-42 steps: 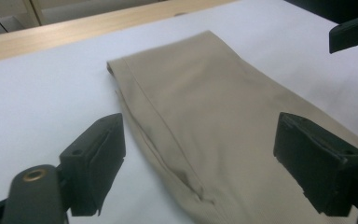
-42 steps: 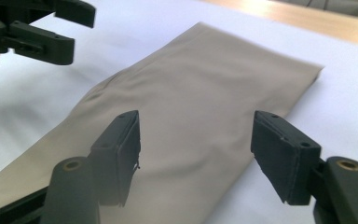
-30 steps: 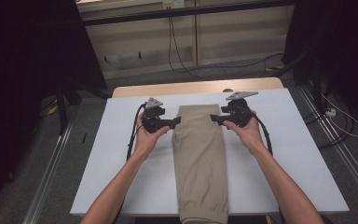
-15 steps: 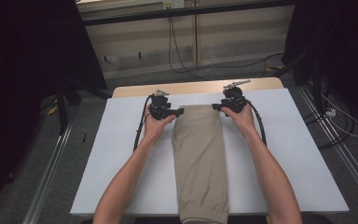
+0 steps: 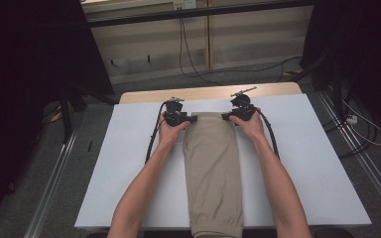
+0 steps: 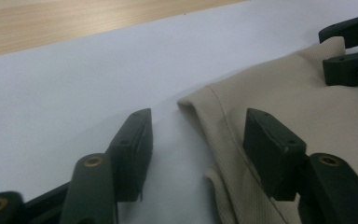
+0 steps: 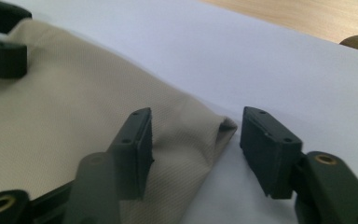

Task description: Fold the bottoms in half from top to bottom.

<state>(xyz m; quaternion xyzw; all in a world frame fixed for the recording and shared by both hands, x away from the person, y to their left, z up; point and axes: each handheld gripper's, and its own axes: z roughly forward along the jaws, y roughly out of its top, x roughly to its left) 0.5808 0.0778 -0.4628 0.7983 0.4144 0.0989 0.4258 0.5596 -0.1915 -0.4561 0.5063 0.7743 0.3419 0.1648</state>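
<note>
Underneath, white table cover (image 5: 302,163), wood edge (image 5: 208,92).

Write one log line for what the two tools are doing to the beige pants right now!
left tool: open, at far left corner | right tool: open, at far right corner | beige pants: flat on white table cover | not gripped

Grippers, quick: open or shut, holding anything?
Left gripper: open, astride the trousers' far-left corner.
Right gripper: open, astride their far-right corner.

Even overhead light brightens the table (image 5: 129,148), surroundings stay dark, and near jaws blur.
</note>
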